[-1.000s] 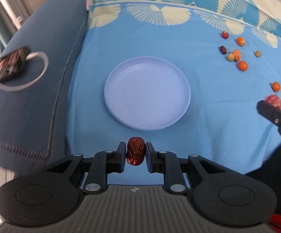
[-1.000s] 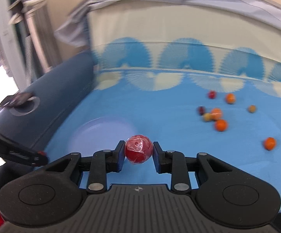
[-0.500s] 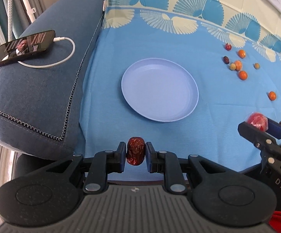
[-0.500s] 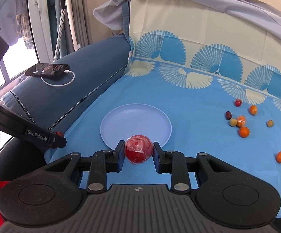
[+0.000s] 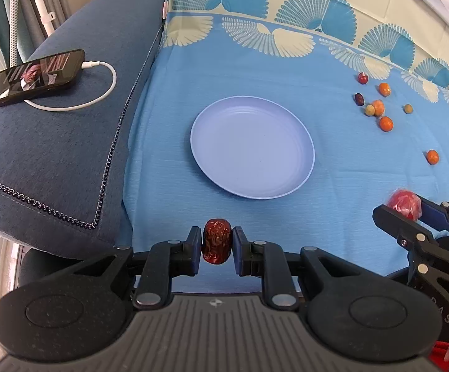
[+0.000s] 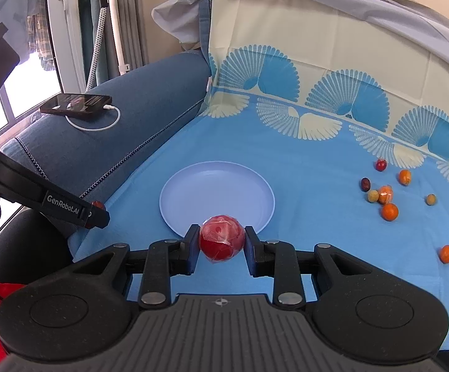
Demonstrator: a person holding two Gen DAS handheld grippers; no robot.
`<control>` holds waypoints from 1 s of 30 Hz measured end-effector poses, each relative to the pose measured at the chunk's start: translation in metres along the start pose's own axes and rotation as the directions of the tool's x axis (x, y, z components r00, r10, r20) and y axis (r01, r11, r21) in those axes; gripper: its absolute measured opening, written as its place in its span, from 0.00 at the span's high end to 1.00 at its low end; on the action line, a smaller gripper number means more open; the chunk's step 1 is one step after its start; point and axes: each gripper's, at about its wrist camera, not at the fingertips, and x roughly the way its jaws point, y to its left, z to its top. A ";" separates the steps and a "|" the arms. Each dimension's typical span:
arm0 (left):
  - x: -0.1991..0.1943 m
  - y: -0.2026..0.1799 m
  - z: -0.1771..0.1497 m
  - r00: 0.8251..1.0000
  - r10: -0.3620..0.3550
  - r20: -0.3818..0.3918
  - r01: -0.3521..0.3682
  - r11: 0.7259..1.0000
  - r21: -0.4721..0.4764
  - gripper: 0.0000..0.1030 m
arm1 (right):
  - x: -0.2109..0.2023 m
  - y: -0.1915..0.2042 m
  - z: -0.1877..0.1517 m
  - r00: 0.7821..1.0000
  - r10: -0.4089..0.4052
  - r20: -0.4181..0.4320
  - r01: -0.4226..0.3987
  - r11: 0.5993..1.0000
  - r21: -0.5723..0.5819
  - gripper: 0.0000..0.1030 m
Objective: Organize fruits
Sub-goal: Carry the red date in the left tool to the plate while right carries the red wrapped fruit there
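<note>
The left gripper [image 5: 217, 245] has its fingers clamped on a wrinkled dark red date [image 5: 216, 245], held above the near edge of the blue cloth [image 5: 332, 167] that covers the couch seat. The right gripper [image 6: 222, 243] has its fingers clamped on a round red fruit in clear wrap [image 6: 221, 238], also above the near edge of the seat, just in front of the plate [image 6: 193, 214]. The pale blue plate lies flat on the cloth toward the left side of the seat, with nothing on it. The other fruits lie loose on the cloth toward the far right corner, well apart from the plate: several small oranges [image 5: 386, 123], a dark date [image 5: 359, 99], a small red fruit [image 5: 363, 77] and two greenish ones [image 5: 369, 110]. One orange [image 6: 447, 253] sits alone, nearer than the rest. A phone [image 5: 32, 79] with a white cable [image 5: 100, 93] plugged in rests on the dark blue armrest [image 5: 54, 161] along the left edge of the seat.
</note>
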 end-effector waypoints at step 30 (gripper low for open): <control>0.083 0.005 0.074 0.999 0.028 -0.027 -0.029 1.000 -0.005 0.78 | 0.097 -0.010 0.021 0.996 -0.019 -0.091 0.018 1.000 -0.009 0.70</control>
